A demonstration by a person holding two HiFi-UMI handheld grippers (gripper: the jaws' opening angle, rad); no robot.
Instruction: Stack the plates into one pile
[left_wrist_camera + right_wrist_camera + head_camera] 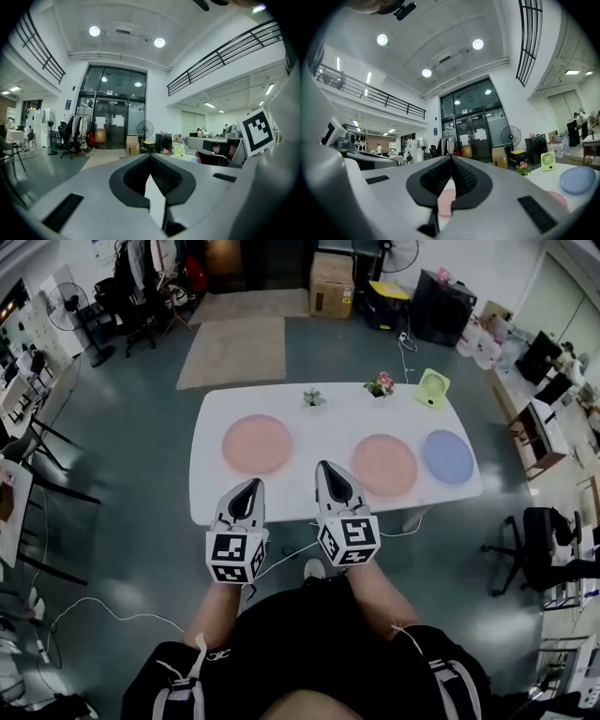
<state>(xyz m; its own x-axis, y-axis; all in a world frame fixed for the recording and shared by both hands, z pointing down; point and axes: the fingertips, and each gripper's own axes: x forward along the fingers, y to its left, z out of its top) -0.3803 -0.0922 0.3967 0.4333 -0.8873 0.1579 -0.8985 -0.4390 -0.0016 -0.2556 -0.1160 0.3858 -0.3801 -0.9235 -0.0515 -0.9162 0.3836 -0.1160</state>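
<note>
Three round plates lie flat and apart in a loose row on the table, none stacked. All look smooth and matte, with shallow rims.
- Left pink plate: centre-left of the head view.
- Right pink plate: right of centre.
- Blue plate: smaller, just beside the right pink plate. Whether the rims touch, cannot tell.

The table is a white, smooth rectangle with rounded corners. Along its far edge stand a small potted plant, a pot of pink flowers and a pale green desk fan.

The left gripper and right gripper have grey shells and black ribbed pads. They sit side by side at lower centre over the table's near edge, pointing toward the far edge and roughly level. Each has a marker cube at its rear, and forearms reach in from the bottom of the frame.

Left gripper view: jaws pressed together at the tips, with nothing pinched. White shows through the slot behind the pads. The right gripper's marker cube is at the right edge.

Right gripper view: jaws closed tip to tip and empty. Of the two gripper views, only this one shows plates. The blue plate and right pink plate are at lower right. A patch of pink shows under the pads; which plate it is, cannot tell.
</note>
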